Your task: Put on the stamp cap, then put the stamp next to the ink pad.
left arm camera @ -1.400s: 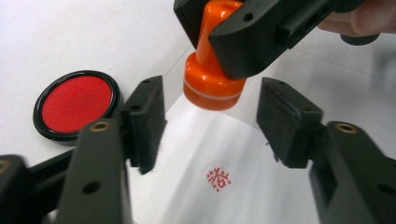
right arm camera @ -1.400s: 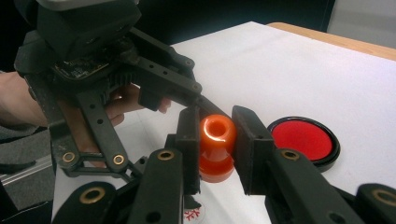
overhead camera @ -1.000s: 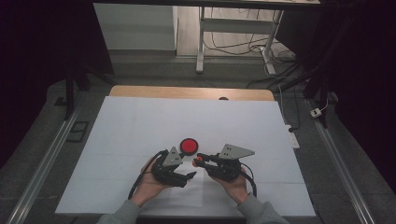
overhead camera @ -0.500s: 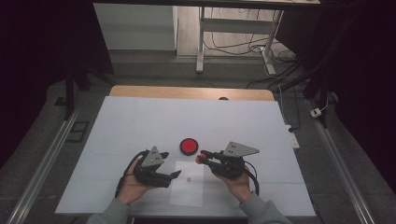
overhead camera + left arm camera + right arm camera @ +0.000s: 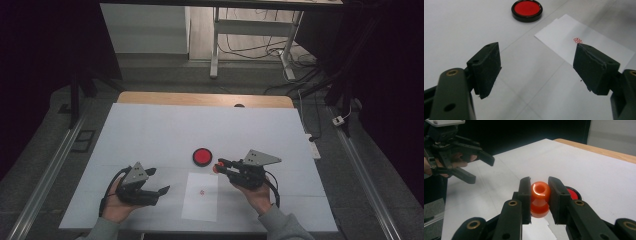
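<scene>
The right claw (image 5: 539,195) is clamped on an orange stamp (image 5: 540,197), held above the surface (image 5: 150,135) beside the red ink pad (image 5: 202,156). The left claw (image 5: 536,67) gapes wide and empty near the paper sheet (image 5: 200,197), which bears a small, perhaps stamped, red mark.

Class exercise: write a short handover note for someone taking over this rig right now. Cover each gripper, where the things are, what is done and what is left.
Right gripper: shut on the orange stamp, held above the table near the red ink pad.
Left gripper: open, holding nothing, at the left of the white paper sheet.
Done: one red stamp mark is on the sheet.
Left: probably setting the stamp down, or inking again for another mark; I cannot tell which.
</scene>
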A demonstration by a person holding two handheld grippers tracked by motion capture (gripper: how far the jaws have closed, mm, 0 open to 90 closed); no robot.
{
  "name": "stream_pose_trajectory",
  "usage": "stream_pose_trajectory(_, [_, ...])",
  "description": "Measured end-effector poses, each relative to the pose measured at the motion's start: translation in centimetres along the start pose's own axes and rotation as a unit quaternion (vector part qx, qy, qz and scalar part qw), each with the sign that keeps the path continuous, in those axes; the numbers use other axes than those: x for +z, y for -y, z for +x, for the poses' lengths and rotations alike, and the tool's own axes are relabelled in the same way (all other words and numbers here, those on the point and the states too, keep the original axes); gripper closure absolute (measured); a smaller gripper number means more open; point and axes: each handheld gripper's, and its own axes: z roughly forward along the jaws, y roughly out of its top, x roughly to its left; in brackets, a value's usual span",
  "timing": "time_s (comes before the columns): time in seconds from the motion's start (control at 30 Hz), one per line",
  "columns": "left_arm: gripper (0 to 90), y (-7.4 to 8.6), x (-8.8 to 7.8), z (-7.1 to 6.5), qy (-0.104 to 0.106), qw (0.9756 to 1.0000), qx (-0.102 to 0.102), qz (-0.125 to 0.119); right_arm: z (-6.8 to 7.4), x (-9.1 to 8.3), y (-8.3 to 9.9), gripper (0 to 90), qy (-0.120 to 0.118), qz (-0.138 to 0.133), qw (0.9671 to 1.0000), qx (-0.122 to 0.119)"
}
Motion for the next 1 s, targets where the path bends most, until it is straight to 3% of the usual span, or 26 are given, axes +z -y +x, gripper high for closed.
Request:
stream_pose_trajectory(0.37, [23.1,1.7,-1.1,0.4,-0.007,0.9999,-0.01,0.008,-0.3,-0.2,-0.1,72.5,0.006,-0.003,1.0,0.001])
stream_pose_trajectory(0.8, [23.2,1.7,-1.1,0.4,-0.007,0.9999,-0.011,0.009,-0.6,-0.1,-0.2,72.4,0.013,-0.004,0.9999,-0.002])
stream_pose_trajectory(1.0, [23.1,1.8,-0.9,0.5,-0.008,0.9998,-0.012,0.014,-1.3,0.7,-0.3,72.4,0.021,0.0,0.9998,0.001])
